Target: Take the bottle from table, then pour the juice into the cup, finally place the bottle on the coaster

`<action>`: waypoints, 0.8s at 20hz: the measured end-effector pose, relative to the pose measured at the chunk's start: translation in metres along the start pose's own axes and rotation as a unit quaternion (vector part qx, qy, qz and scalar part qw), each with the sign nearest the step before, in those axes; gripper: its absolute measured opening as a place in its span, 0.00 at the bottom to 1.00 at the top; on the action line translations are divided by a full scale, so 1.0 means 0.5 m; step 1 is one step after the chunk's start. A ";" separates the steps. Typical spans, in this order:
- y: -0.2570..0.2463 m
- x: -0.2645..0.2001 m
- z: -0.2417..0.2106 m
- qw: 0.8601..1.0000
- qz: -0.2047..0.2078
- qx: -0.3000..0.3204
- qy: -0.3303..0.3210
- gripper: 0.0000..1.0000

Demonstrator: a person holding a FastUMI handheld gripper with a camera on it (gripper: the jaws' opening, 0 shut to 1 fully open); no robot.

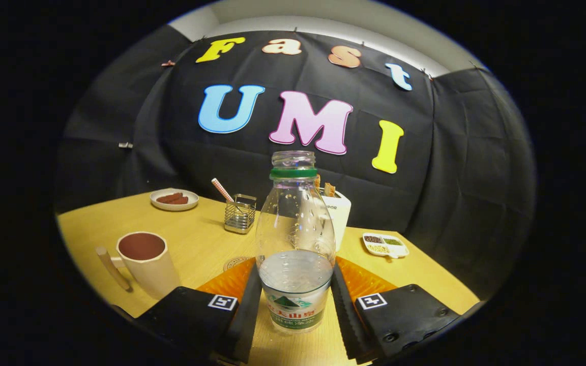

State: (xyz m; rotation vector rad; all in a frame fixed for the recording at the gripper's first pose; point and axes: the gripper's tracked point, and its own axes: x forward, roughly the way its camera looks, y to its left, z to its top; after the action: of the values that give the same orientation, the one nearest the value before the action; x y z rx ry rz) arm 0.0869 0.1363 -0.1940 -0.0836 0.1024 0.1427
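black fingers of the tongs (pixel 296 300) sit at the bottom with the bottle (pixel 295 244) right between them, and both ribbed inner faces look pressed against its lower sides, so the tongs are closed on the bottle. each finger has a little square black and white marker on top and an orange ribbed bit just ahead of that. the bottle is clear plastic, standing upright on the light wooden desk (pixel 196 244), no cap on it, green ring round the neck, and a clear liquid filling roughly the bottom third, with a label wrapped round the base. off to the left of the fingers, near them, is the cup (pixel 146 262), a cream mug with a wooden looking handle sticking out to its left, and the inside looks dark reddish brown. just beyond the left finger, peeking out beside the bottle, there's the edge of a round flat thing on the desk that's probably the coaster (pixel 236 262), mostly hidden though. further back left of the bottle is a small wire mesh holder (pixel 240 213) with a striped straw (pixel 222 190) leaning out of it, and past that a small plate (pixel 174 199) with some reddish brown pieces on it. right behind the bottle is a white box (pixel 338 211) with something toasty poking out the top. off to the right, well apart, a white divided dish (pixel 385 245) with seeds or grains in its sections.
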 end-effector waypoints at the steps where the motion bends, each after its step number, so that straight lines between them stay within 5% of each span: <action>1: -0.002 0.002 0.001 1.000 -0.004 -0.022 0.004 0.70; 5: -0.011 0.000 0.035 0.994 -0.025 -0.109 0.003 0.70; 11: 0.020 -0.007 0.084 0.977 0.002 -0.213 -0.016 0.70; 16: 0.046 -0.016 0.103 0.946 0.007 -0.324 -0.024 0.70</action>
State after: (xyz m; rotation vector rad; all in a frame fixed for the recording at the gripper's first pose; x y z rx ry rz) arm 0.0804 0.1624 -0.1436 -0.7372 0.0041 0.1879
